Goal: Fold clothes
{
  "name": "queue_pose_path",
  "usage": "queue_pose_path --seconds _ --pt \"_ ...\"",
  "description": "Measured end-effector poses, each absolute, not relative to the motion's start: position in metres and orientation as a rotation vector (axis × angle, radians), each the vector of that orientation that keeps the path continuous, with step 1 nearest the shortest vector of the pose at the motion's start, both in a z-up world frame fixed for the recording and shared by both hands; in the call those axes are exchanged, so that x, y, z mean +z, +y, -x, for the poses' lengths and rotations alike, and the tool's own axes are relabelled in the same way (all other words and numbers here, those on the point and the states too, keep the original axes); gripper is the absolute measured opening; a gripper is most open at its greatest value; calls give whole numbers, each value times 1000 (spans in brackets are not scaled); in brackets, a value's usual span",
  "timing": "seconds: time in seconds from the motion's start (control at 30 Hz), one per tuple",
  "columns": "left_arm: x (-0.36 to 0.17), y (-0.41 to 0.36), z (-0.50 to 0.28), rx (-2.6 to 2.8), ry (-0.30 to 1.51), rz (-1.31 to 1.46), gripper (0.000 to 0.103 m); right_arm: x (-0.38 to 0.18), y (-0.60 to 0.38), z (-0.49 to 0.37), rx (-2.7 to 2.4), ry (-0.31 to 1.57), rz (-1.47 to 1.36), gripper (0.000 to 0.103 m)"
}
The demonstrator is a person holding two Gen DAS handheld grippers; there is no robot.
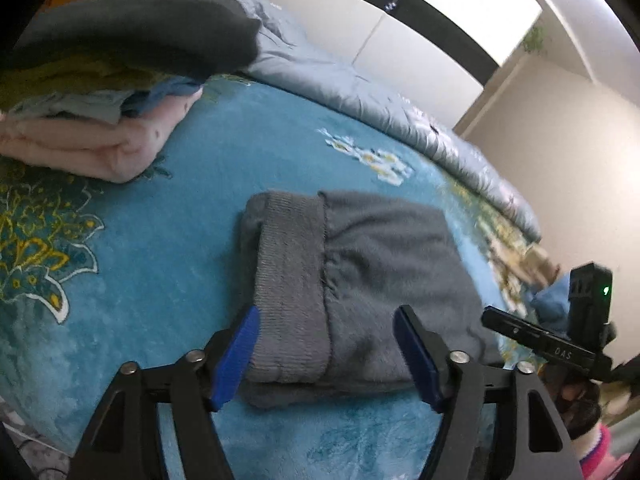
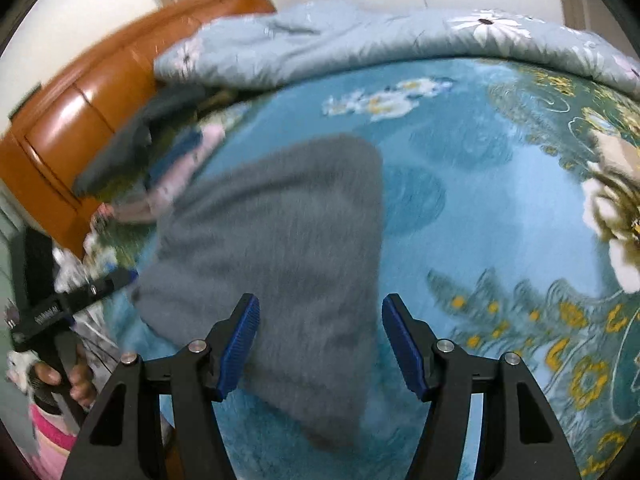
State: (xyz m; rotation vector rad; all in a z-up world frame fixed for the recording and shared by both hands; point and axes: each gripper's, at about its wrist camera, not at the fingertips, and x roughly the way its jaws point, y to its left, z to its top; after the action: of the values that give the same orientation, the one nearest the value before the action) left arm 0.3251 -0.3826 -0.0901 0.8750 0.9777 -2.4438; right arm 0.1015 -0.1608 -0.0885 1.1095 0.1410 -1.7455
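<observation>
Grey garment (image 1: 352, 280) lying folded on the bed (image 1: 168, 208), apparently finished.
Left hand-held gripper (image 1: 324, 356) and right hand-held gripper (image 2: 320, 344) are hovering wide at its near edge, gripping nothing; stacking it on the folded pile (image 1: 100, 96) beyond is likely remaining.

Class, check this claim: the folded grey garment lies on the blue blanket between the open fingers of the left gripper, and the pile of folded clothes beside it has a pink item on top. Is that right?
Not quite. In the left wrist view the pile of folded clothes has a dark grey item on top; the pink item is at the bottom. The rest stands: the folded grey garment lies on the blue blanket between the open fingers of the left gripper.
</observation>
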Motion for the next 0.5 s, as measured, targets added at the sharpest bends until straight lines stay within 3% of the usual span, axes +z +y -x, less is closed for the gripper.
queue_pose_path --seconds 0.07,0.17,0.2,0.33,0.43,0.5 --pt "-102 -391 -327 -2392 1041 -885 83 -92 -156 -86 -1739 51 -1148 66" --pt "-121 -399 -326 -2330 1131 -914 86 -108 -150 -67 -1688 -95 -1235 80" --pt "-126 -401 -325 -2326 1159 -917 87 -114 -148 -62 -1665 -135 -1260 81" --pt "-128 -403 -322 -2336 1193 -903 90 -129 -155 -56 -1611 -134 -1295 81" --pt "-129 -406 -317 -2349 1208 -909 91 -130 -162 -53 -1576 -179 -1273 90" --pt "-130 -409 -313 -2364 1222 -912 94 -131 -168 -50 -1546 -198 -1279 90"
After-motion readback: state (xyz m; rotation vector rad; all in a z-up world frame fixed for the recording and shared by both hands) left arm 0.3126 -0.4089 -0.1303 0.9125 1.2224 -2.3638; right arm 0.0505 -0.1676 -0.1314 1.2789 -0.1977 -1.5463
